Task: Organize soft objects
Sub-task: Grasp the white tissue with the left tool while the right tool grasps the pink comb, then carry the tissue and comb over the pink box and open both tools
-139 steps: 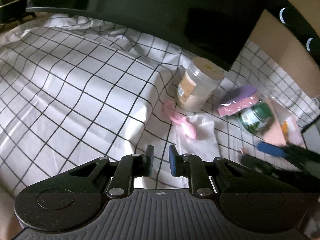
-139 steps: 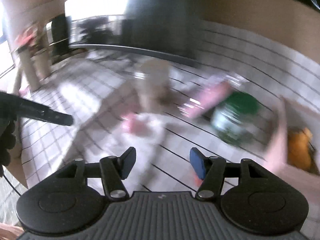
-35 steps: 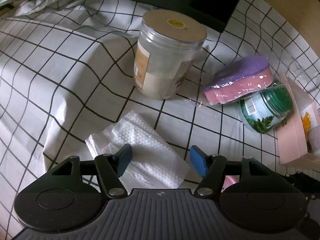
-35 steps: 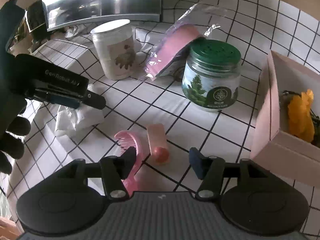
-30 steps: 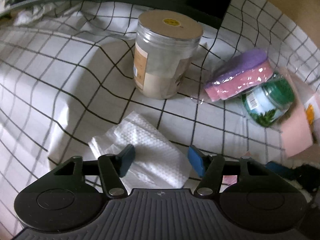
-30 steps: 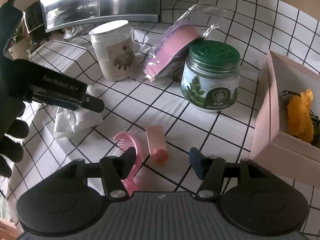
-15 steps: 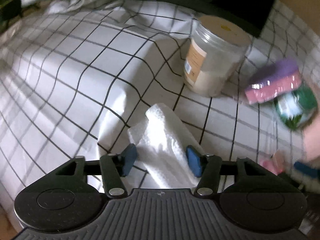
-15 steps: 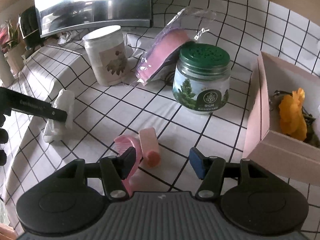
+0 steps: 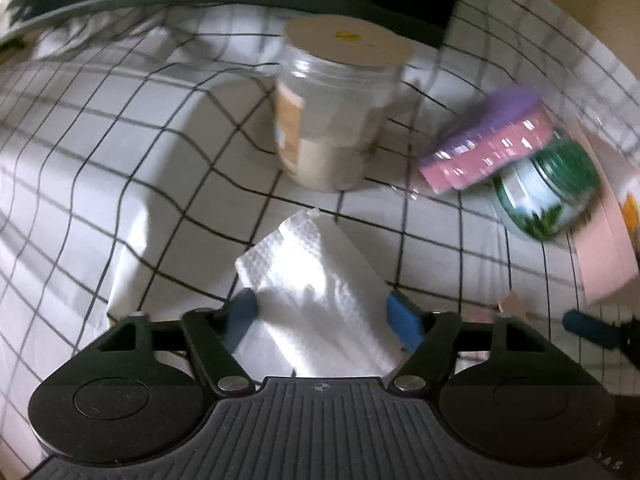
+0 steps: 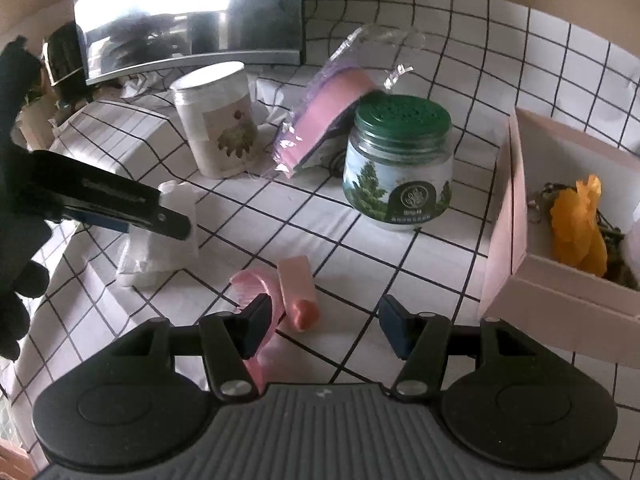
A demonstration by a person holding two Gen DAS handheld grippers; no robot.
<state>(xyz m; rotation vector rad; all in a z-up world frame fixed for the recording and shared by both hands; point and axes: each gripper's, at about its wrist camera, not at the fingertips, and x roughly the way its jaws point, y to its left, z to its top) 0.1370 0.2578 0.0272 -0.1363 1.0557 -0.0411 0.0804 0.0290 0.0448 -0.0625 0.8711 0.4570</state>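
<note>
A folded white paper towel (image 9: 320,292) lies between the fingers of my left gripper (image 9: 322,318), whose jaws stand wide apart on either side of it. In the right wrist view the towel (image 10: 168,236) stands up on the checked cloth with the left gripper (image 10: 160,216) around it. A wrapped pink and purple sponge (image 9: 488,140) leans on a green-lidded jar (image 9: 548,192). My right gripper (image 10: 322,328) is open and empty, just above a pink comb (image 10: 256,284) and a small pink tube (image 10: 298,294).
A clear jar with a tan lid (image 9: 340,104) stands behind the towel. A pink open box (image 10: 560,276) with a yellow item (image 10: 580,232) is at the right. A dark monitor (image 10: 192,12) stands at the back on the checked cloth (image 9: 100,160).
My left gripper has swung back toward the jars with the towel between its fingers; the towel now stands up from the cloth. The right gripper has barely moved.
</note>
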